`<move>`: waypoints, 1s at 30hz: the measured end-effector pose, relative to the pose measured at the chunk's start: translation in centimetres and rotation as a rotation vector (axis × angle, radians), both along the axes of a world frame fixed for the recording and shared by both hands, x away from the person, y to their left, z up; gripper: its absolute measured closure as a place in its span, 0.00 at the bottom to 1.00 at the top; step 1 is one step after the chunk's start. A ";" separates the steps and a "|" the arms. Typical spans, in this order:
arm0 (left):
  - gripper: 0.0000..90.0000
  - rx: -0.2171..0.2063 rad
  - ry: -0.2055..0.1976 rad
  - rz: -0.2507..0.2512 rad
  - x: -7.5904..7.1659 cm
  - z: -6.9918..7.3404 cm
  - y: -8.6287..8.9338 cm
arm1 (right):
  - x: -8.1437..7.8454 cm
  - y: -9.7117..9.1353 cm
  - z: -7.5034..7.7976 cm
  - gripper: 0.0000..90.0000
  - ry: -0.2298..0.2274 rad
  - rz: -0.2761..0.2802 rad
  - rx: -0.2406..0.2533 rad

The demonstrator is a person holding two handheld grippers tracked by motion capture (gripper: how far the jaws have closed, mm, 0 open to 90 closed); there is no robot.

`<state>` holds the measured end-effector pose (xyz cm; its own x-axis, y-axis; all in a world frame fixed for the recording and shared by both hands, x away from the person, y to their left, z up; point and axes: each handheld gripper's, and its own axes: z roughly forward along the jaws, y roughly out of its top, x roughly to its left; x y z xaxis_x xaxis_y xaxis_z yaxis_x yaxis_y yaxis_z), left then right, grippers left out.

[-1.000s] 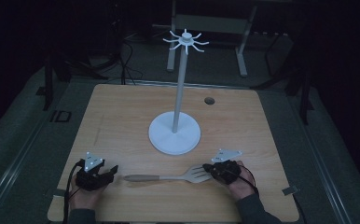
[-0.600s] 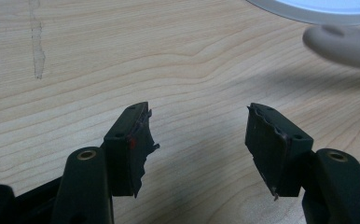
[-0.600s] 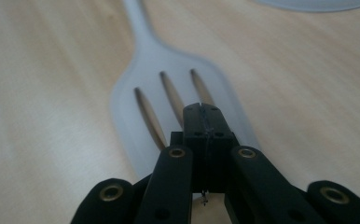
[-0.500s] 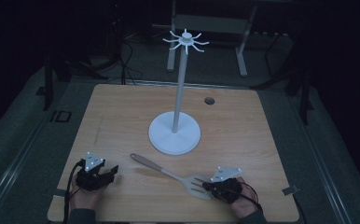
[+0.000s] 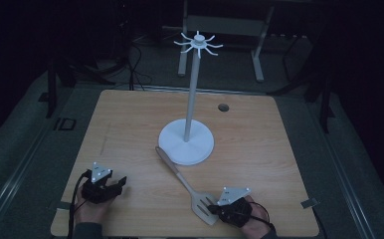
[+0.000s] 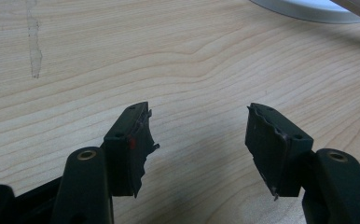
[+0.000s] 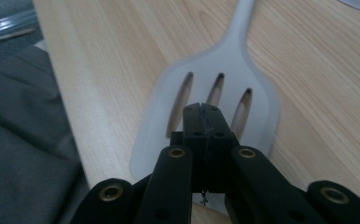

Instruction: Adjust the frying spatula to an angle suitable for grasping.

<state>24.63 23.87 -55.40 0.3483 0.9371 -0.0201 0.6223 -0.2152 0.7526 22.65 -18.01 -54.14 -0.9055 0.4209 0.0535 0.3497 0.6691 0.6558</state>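
Note:
A pale slotted spatula lies flat on the wooden table, its handle pointing up-left toward the white stand's round base. My right gripper is at the front right. Its jaws are shut together, and their tips sit on the spatula's blade, just below the slots. I cannot tell whether they pinch the blade or only press on it. At the front left my left gripper is open, with bare wood between its jaws. The stand's base is far ahead of it.
The white stand has a tall pole topped by a ring of hooks. A small dark hole sits in the table's far right part. The table's front edge and the grey floor lie just beside the blade.
The right gripper has moved toward the front edge with the blade under it. The spatula has swung from lying crosswise to pointing at the stand's base. The left gripper has stayed put.

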 end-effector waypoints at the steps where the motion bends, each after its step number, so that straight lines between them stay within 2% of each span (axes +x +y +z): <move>1: 0.45 0.002 0.001 0.000 0.0 0.0 0.0 | 0.0 0.1 0.0 1.00 0.003 0.006 0.007; 2: 0.45 0.002 0.001 0.000 0.0 0.0 0.0 | -0.1 0.2 0.2 1.00 0.012 0.012 0.023; 6: 0.45 0.002 0.001 -0.001 0.0 0.0 0.0 | 0.0 0.5 0.6 0.99 0.005 0.021 0.036; 14: 0.45 0.001 0.002 0.000 0.0 0.0 0.0 | 0.7 1.1 1.2 0.94 -0.033 -0.001 0.028; 21: 0.45 0.000 0.001 0.000 0.0 0.0 0.0 | 2.3 2.1 1.8 0.89 -0.077 -0.027 -0.010; 25: 0.45 0.000 0.001 0.000 0.1 0.0 0.0 | 3.2 2.7 2.1 0.87 -0.086 -0.046 -0.021; 27: 0.45 0.001 0.003 -0.001 0.1 0.0 0.0 | 4.4 3.4 2.4 0.85 -0.107 -0.066 -0.050; 30: 0.45 0.000 0.002 0.000 0.0 0.0 0.1 | 5.5 4.2 2.5 0.84 -0.109 -0.096 -0.080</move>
